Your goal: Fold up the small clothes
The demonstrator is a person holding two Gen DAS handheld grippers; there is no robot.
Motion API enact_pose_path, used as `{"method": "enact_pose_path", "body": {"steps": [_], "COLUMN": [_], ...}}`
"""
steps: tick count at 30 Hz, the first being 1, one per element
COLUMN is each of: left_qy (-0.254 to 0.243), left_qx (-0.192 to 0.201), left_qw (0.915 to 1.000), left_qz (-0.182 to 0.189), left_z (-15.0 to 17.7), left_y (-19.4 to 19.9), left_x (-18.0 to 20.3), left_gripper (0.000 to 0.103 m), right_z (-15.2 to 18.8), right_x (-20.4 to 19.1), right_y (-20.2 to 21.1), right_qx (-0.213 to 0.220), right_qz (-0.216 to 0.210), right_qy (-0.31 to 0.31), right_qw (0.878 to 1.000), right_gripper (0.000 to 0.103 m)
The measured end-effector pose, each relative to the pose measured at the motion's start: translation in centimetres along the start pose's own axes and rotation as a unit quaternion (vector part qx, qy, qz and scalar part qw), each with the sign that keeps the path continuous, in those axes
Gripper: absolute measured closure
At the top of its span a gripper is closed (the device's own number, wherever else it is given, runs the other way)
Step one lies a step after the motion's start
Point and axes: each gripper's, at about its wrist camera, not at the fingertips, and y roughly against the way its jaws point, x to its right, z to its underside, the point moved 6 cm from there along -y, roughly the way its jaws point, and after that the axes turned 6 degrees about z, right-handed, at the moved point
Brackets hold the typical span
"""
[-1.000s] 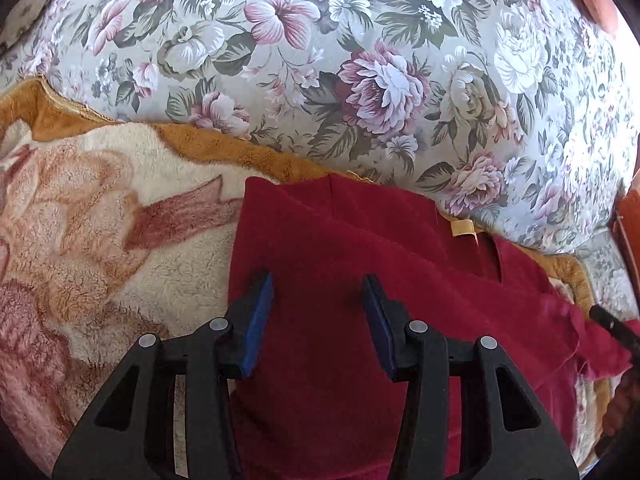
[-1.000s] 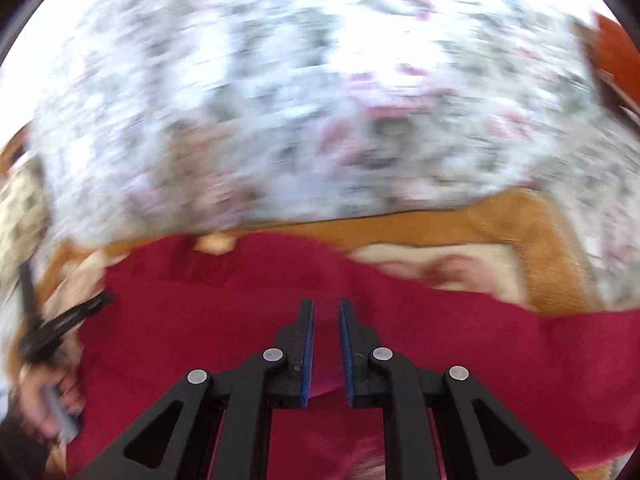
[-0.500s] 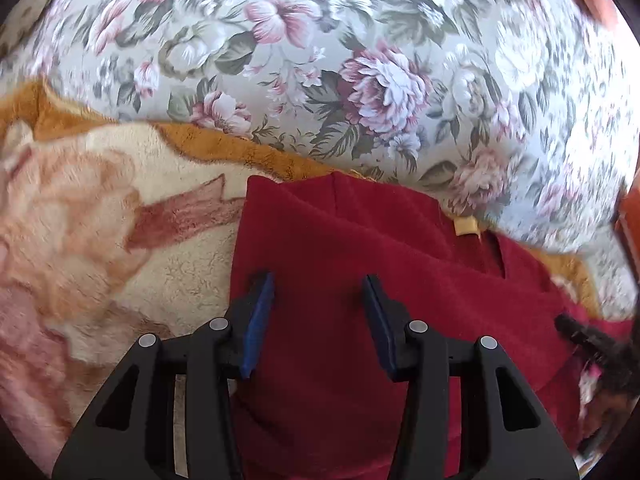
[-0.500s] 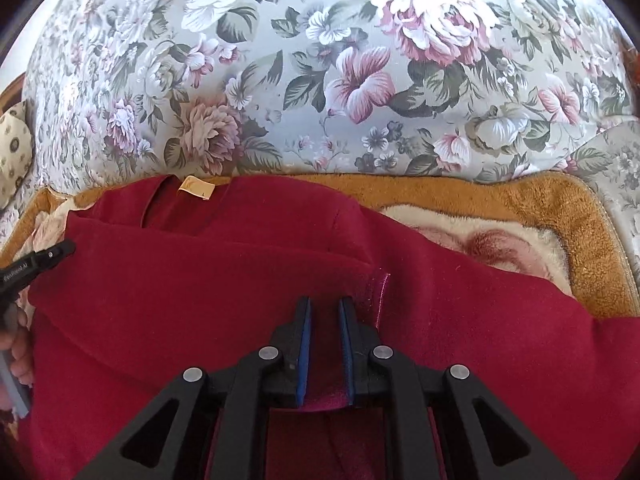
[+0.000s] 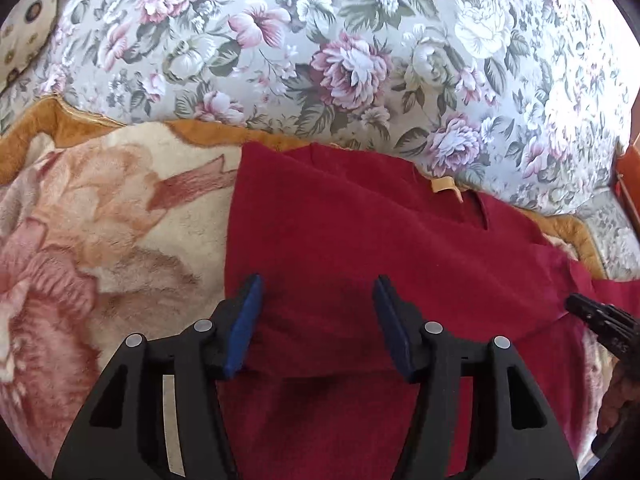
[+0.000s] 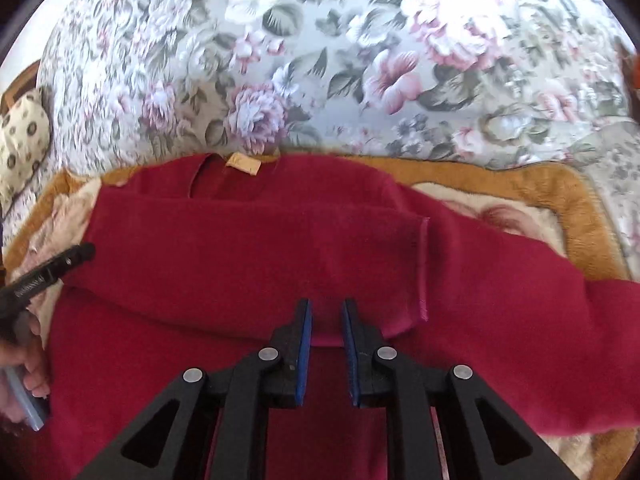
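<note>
A dark red long-sleeved top (image 5: 360, 248) lies flat on a plush blanket, its neck label (image 5: 442, 184) toward the back. One sleeve (image 6: 260, 248) is folded across the body, its cuff hem to the right of my right fingers. My left gripper (image 5: 316, 320) is open and empty over the left part of the top. My right gripper (image 6: 326, 344) hovers over the folded sleeve's lower edge with the jaws a narrow gap apart, no cloth between them. The other sleeve (image 6: 560, 320) stretches out to the right.
The cream and pink plush blanket (image 5: 100, 240) with an orange border covers the seat. A floral cushion back (image 5: 340, 60) rises behind. A spotted pillow (image 6: 22, 140) sits far left. Each gripper shows at the other view's edge, the right one (image 5: 600, 320) and the left one (image 6: 44, 272).
My right gripper has carried the sleeve across the body, laid it down and let go, its jaws parting slightly. My left gripper stayed open in much the same place.
</note>
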Motion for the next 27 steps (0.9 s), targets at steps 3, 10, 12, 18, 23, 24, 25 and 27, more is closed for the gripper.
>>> {"method": "enact_pose_path", "body": {"steps": [3,10,12,18,23,24,25,27], "left_qy": [0.018,-0.047,-0.065,-0.077,-0.071,-0.071,-0.071,-0.071], "left_qx": [0.008,0.001,0.001,-0.004,-0.001,-0.001,-0.001,-0.001], "left_qw": [0.9998,0.9987,0.9977,0.9968,0.9974,0.9974,0.9974,0.9974], "left_qz": [0.007,-0.021,-0.017,-0.022,-0.013,-0.013,-0.013,-0.014], "left_z": [1.3,6.2,6.4,6.5,6.5,6.5,6.5,6.5], "left_y": [1.7,1.4,1.3,0.6,0.8,0.8,0.8,0.8], "left_x": [0.2,1.7,2.3,2.6,2.4,2.4,2.4,2.3], "left_gripper": [0.046,0.037,0.024,0.020,0.020,0.020,0.020,0.020], "right_z": [0.8,4.4,6.2,10.0,9.1,8.9,8.6,8.4], "right_x": [1.6,14.7,20.0,32.2,34.5,34.6,34.9,35.4], "right_y": [3.5,13.9,17.8,22.9,20.9,20.5,20.2,19.9], "right_qx": [0.037,0.102,0.129,0.140,0.119,0.120,0.121,0.133], "right_qz": [0.034,0.177,0.213,0.252,0.201,0.202,0.199,0.186], "right_qy": [0.011,-0.056,-0.106,-0.239,-0.235,-0.232,-0.231,-0.239], "right_qw": [0.999,0.977,0.963,0.927,0.943,0.944,0.944,0.944], "right_gripper": [0.089,0.086,0.079,0.062,0.062,0.062,0.062,0.062]}}
